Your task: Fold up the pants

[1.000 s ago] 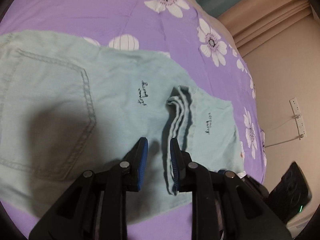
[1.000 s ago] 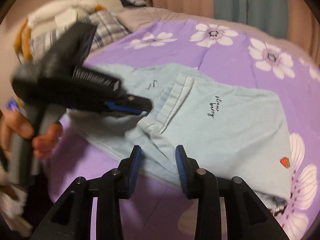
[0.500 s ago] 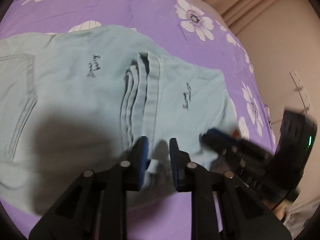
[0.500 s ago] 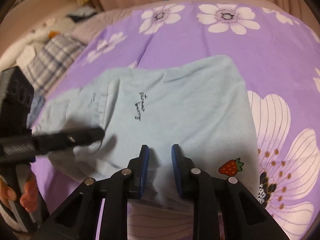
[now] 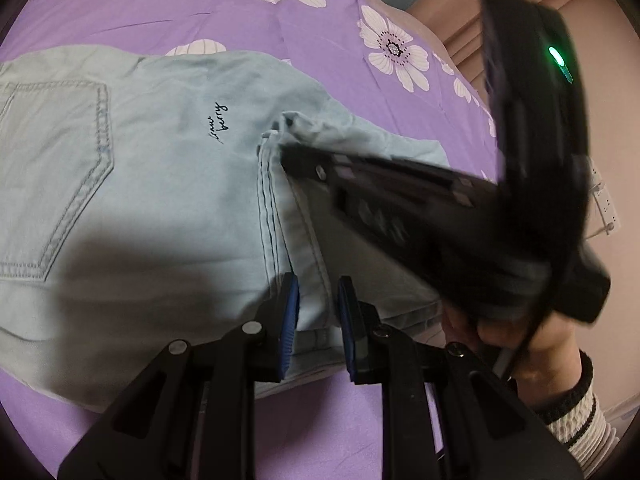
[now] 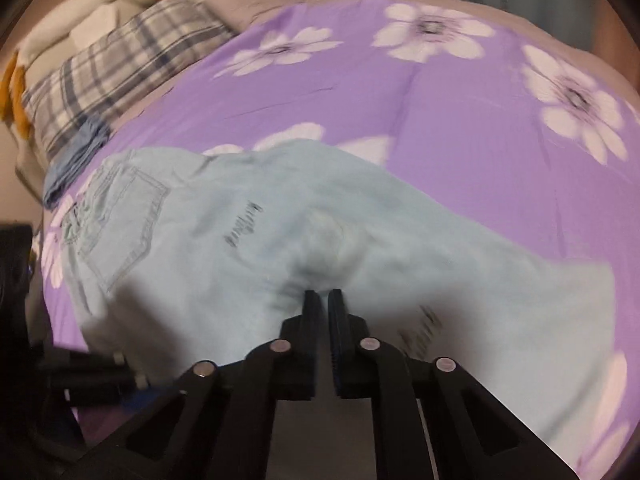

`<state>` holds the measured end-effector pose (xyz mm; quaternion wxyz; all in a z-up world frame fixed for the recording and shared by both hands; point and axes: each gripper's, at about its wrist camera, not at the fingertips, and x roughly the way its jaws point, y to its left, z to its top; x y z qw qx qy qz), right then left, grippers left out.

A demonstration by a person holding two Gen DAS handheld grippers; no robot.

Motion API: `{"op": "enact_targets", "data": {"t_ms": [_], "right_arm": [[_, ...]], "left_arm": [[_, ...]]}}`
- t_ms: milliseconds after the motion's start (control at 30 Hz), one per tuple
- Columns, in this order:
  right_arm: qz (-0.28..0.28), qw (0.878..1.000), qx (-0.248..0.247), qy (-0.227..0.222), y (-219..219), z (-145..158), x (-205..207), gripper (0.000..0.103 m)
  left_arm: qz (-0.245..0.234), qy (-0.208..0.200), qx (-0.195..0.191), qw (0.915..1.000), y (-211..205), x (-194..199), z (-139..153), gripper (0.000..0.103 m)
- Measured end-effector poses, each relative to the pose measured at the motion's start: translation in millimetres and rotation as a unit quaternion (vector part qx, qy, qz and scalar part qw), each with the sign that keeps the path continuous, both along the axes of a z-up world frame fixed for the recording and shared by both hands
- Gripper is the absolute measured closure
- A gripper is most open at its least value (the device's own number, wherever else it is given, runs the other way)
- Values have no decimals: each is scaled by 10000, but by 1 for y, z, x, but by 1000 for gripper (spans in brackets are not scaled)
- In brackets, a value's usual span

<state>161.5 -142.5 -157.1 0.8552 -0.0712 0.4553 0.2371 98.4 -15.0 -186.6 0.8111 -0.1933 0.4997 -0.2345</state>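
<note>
Right claw (image 6: 323, 294) angled down, just clenched on pants (image 6: 248, 264), left claw (image 5: 317, 300) pinching hem.

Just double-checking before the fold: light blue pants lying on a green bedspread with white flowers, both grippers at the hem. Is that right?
Not quite: the bedspread is purple, not green, as the left wrist view shows. The rest holds: the light blue pants lie on it, white flowers and all, with the left gripper and right gripper at the hem.

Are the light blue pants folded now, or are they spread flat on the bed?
Folded: on the pants, stacked stitched hem edges lie over the pocket side.
</note>
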Motion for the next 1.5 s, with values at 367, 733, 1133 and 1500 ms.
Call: {"op": "enact_targets", "data": {"t_ms": [367, 733, 1133, 1500], "right_arm": [[-601, 9870, 1491, 8, -50, 25, -10, 97], [146, 9958, 835, 349, -39, -11, -75, 97], [-58, 9921, 1192, 375, -53, -16, -74, 100], [-405, 9833, 1697, 514, -66, -20, -74, 100]], "left_arm": [[7, 85, -252, 9996, 18, -1, 4, 74], [329, 747, -1392, 9869, 38, 55, -14, 73], [385, 843, -1791, 9794, 28, 95, -11, 81], [40, 44, -612, 9981, 13, 95, -7, 91]]}}
